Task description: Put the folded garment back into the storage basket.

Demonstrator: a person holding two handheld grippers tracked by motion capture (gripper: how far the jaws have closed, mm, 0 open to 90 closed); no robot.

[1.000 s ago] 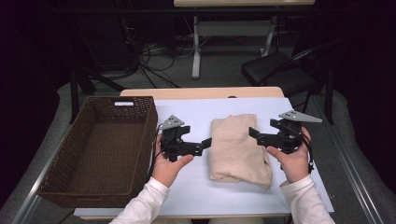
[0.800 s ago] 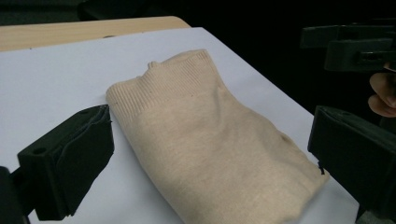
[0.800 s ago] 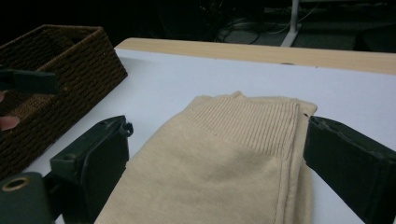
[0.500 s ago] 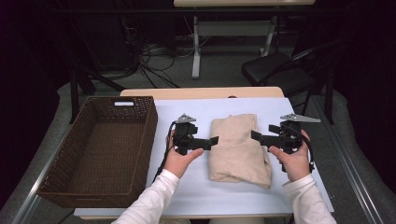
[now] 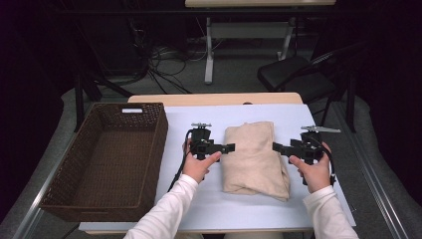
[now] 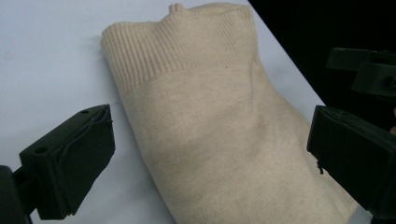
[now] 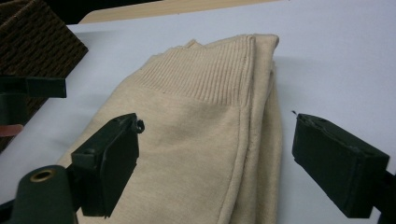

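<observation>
1. Two grippers flank the folded beige sweater (image 5: 255,158): left gripper (image 5: 230,147) at one edge, right gripper (image 5: 274,147) at the opposite edge.
2. Both have wide jaws holding nothing; the right jaws have just been closing.
3. One wicker basket (image 5: 64,199) stands beyond the left hand (image 5: 199,167).

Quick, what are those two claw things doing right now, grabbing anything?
Left gripper: open beside the folded beige sweater, holding nothing.
Right gripper: open, jaws just closing slightly, nothing gripped.

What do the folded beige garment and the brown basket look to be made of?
Folded beige sweater: a soft, matte knit, likely cotton or a wool blend, judging by its ribbed band and fine, even surface. Brown basket: woven wicker or rattan, possibly a synthetic imitation; the walls show a tight plaited weave with a dull finish.
</observation>
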